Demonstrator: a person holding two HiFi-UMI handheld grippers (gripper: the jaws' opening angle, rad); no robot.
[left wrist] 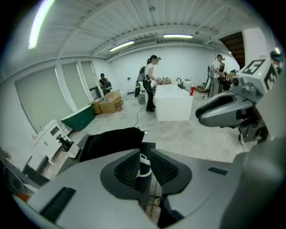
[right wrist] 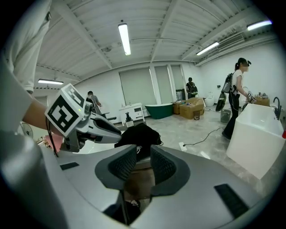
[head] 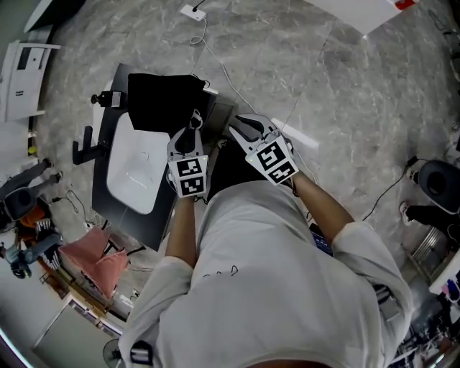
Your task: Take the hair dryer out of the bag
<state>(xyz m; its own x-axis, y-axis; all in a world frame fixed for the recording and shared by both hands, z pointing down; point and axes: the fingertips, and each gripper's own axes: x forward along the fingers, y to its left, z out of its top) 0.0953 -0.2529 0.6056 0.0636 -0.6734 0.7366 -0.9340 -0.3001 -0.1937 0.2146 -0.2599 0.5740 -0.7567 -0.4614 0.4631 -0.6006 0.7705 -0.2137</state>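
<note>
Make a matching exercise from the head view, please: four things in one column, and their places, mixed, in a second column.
1. black fabric bag
2. white rectangular basin
3. crumpled pink cloth
4. small white block with a cable

A. on the grey stone floor, at the view's top edge
B. sunk in the dark counter
C. lower left, beside the counter
D. on the counter's far end

Pairs: 1-D, 2-B, 3-C, 4-A

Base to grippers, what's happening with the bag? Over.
Left gripper: jaws narrow, small white piece between, grip unclear. Right gripper: slightly open, empty. Black bag just ahead; hair dryer not visible.
</note>
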